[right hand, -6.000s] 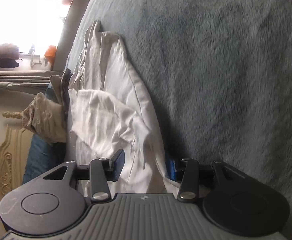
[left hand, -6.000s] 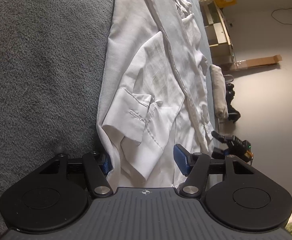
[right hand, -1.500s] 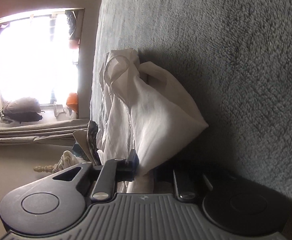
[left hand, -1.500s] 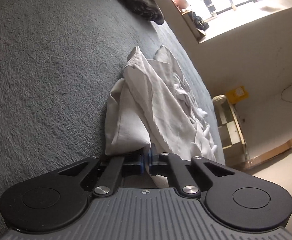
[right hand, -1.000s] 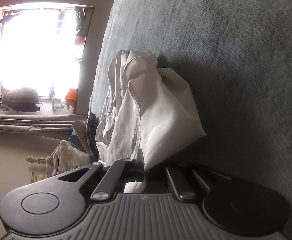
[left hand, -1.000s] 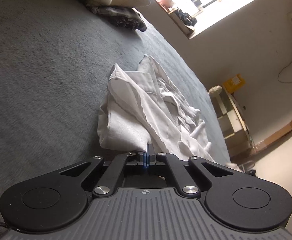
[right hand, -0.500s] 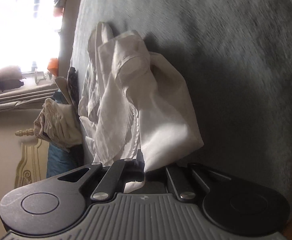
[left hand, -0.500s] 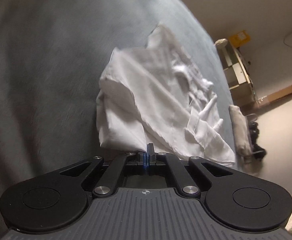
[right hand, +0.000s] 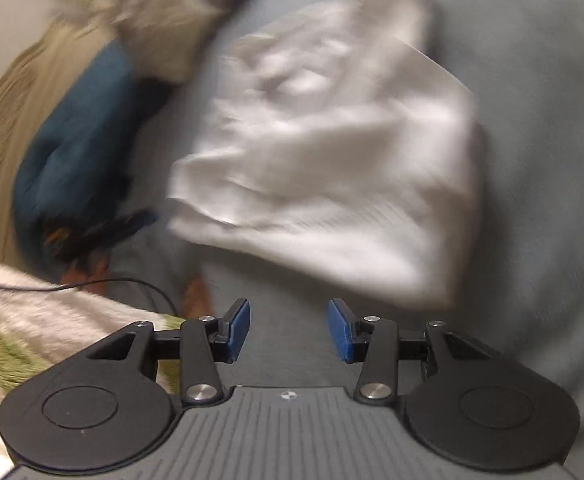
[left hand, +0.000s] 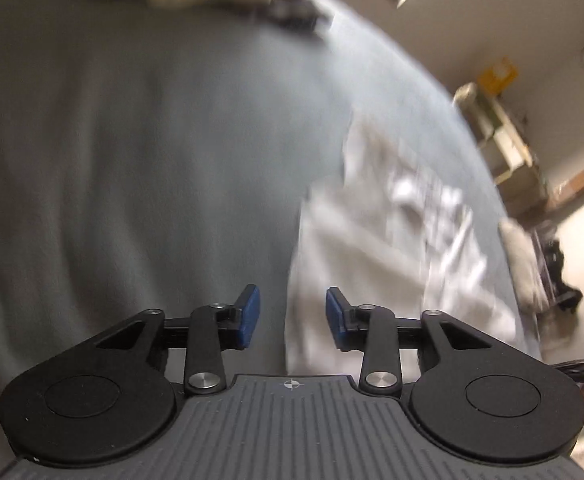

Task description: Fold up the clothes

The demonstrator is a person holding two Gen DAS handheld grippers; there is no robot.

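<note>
A white shirt (left hand: 391,240) lies folded over in a rumpled heap on the grey blanket (left hand: 132,140). In the left wrist view it stretches away ahead and to the right of my left gripper (left hand: 293,316). That gripper's jaws are opening, and the shirt's near edge shows below the gap, untouched by the blue pads (left hand: 250,314). In the right wrist view the same shirt (right hand: 331,152) lies above and ahead of my right gripper (right hand: 288,330). Its jaws are opening too, with only grey blanket (right hand: 531,160) between them. Both views are blurred by motion.
A blue garment (right hand: 76,132) and beige cloth (right hand: 172,28) lie left of the shirt in the right wrist view. A pale rug (right hand: 32,320) and a black cable (right hand: 132,282) show at lower left. A wooden shelf (left hand: 503,148) stands beyond the bed's far edge.
Both grippers let go of the shirt and their jaws spread. The right gripper rose and rolled, so the shirt now lies flat ahead of it. The left gripper drew back to the left.
</note>
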